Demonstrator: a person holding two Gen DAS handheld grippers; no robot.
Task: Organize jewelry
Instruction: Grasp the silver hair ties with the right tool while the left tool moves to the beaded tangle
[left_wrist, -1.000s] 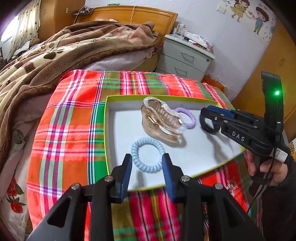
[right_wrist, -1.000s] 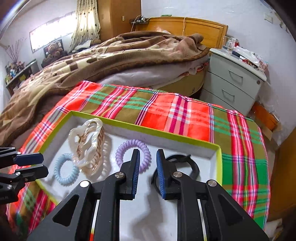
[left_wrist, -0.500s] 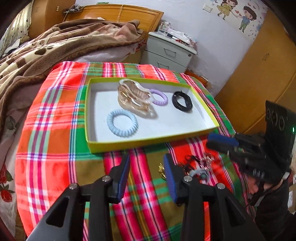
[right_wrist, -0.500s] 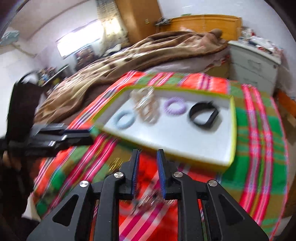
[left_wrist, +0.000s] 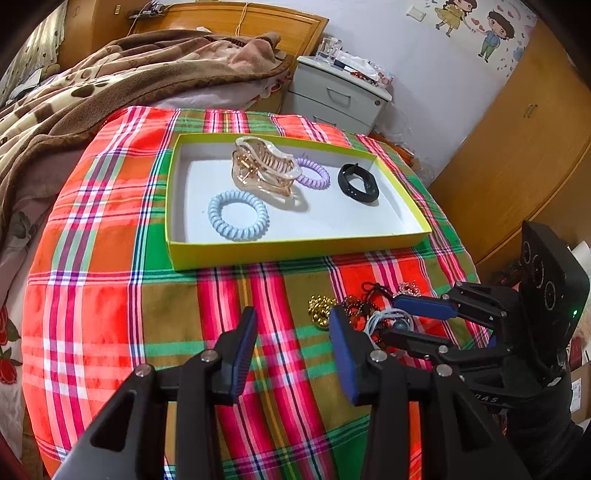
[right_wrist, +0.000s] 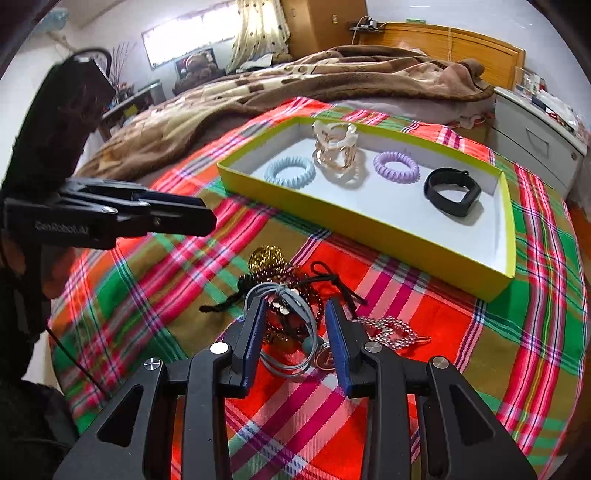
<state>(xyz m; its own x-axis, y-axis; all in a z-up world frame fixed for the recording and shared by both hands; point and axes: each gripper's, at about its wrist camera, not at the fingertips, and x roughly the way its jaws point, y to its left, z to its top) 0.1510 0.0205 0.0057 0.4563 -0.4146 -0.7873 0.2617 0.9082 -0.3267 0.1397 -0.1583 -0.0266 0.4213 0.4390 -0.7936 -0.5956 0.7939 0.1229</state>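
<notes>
Jewelry pile (right_wrist: 295, 306) sits on plaid cloth (left_wrist: 110, 295), near the tray's (left_wrist: 295, 251) front wall but apart from it. Right gripper (right_wrist: 295, 332) jaws parted, just been opening, straddling grey cord loop (right_wrist: 291, 332), pads not pressing. Left gripper (left_wrist: 291, 343) parted, just been opening, nothing between, bare cloth beneath. Tray right half open.

Both views are bright and evenly lit, with vivid colour on the plaid cloth (left_wrist: 110, 229). Daylight glares from a window (right_wrist: 188, 37) at the upper left of the right wrist view, washed out to white. Inside the tray (left_wrist: 295, 251) the items cast short, soft shadows toward its right side. Fisheye curvature bends the walls and furniture, and the corners fall to black. Focus is sharp; only the far room looks soft.
</notes>
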